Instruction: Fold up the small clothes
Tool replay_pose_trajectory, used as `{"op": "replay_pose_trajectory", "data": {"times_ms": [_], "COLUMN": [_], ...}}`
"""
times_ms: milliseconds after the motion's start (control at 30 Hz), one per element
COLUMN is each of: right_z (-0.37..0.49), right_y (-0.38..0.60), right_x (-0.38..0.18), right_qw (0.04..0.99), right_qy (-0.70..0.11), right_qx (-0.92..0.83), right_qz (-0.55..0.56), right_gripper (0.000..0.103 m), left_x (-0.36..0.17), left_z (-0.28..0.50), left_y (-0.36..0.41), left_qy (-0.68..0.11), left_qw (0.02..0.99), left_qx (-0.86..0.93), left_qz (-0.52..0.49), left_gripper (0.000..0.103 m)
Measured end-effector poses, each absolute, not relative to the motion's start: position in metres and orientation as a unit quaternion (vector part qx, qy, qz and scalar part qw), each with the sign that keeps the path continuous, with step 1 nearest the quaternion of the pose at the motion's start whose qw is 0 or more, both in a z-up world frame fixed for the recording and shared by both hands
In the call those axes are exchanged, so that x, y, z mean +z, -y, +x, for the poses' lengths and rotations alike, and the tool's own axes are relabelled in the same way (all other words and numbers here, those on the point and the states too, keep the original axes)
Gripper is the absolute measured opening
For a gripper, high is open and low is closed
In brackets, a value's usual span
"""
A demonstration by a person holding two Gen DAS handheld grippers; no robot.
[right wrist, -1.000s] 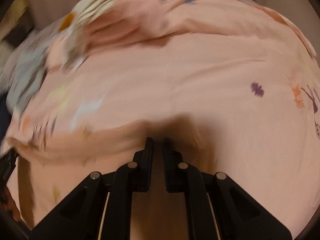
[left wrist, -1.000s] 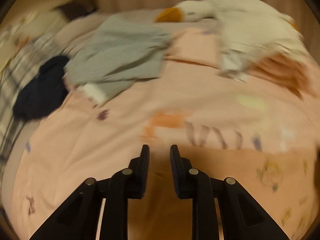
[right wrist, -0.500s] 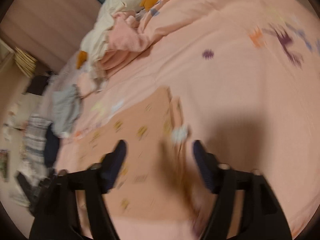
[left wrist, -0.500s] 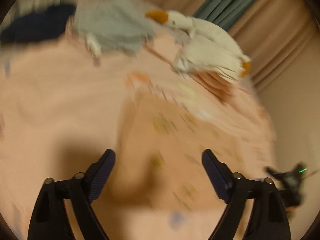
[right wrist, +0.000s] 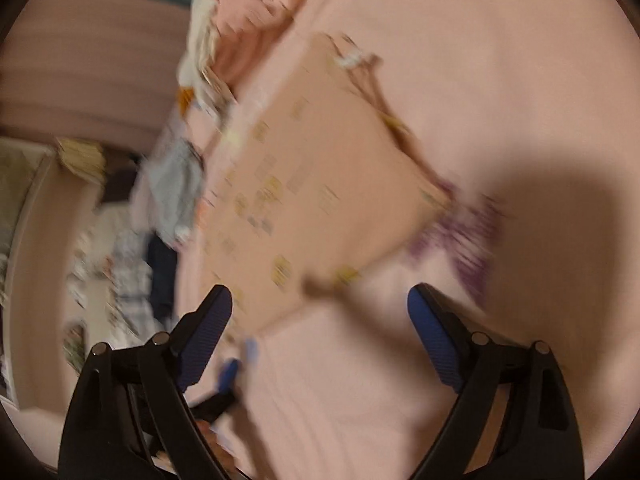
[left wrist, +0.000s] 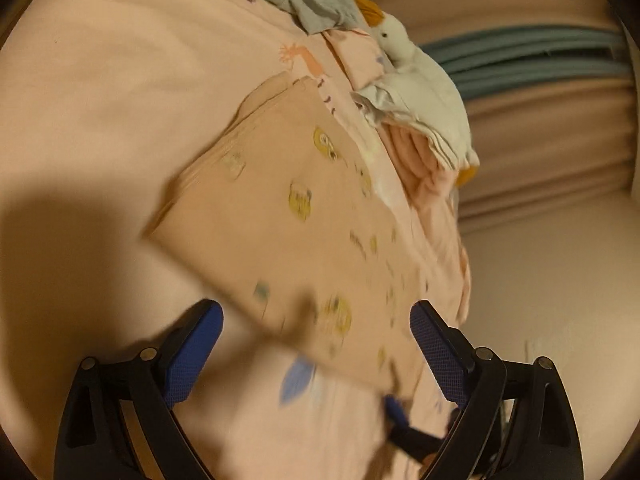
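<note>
Pink bed [left wrist: 100, 100], dim room. Folded peach garment [left wrist: 288, 208] lies flat mid-bed, near the goose toy [left wrist: 424, 92]. Left gripper [left wrist: 316, 344] released; right gripper [right wrist: 320, 320] jaws opening, nothing clamped. Fold looks done; next needs a fresh grip on an edge.

Nothing readable from where I'm looking, honestly. The folded peach cloth [left wrist: 296, 216] only has little yellow cartoon prints, and the pink bed sheet [left wrist: 100, 92] has orange and purple doodles, too blurry to count as letters or numbers.
</note>
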State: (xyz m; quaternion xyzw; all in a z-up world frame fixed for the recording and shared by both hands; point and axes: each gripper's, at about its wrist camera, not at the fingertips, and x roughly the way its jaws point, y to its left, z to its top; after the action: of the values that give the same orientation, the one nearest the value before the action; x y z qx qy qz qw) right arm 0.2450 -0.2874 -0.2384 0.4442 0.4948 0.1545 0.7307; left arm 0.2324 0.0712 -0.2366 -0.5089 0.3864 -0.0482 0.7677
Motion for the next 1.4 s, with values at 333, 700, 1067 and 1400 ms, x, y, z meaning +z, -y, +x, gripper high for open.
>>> {"op": "replay_pose_trajectory", "data": {"times_ms": [333, 700, 1067, 1400], "right_z": [0.312, 0.260, 0.119, 0.090], "right_y": [0.268, 0.295, 0.360, 0.414], "right_x": [-0.250, -0.208, -0.251, -0.202], "right_qw": [0.753, 0.780, 0.769, 0.844], "right_qy": [-0.468, -0.447, -0.468, -0.444], "right_qx": [0.116, 0.195, 0.153, -0.028], "right_qz": [0.448, 0.393, 0.407, 0.300], "right_gripper": [0.015, 0.011, 0.007, 0.017], "left_x": [-0.251, -0.200, -0.246, -0.161], "left_z": [0.285, 0.190, 0.064, 0.021], "left_y": [-0.080, -0.076, -0.110, -0.091], "left_qy": [-0.380, -0.382, -0.404, -0.344], "left_qw": [0.785, 0.824, 0.790, 0.899], "left_qx": [0.033, -0.020, -0.020, 0.240], "left_qz": [-0.488, -0.417, -0.461, -0.124], "left_gripper": [0.017, 0.011, 0.012, 0.014]}}
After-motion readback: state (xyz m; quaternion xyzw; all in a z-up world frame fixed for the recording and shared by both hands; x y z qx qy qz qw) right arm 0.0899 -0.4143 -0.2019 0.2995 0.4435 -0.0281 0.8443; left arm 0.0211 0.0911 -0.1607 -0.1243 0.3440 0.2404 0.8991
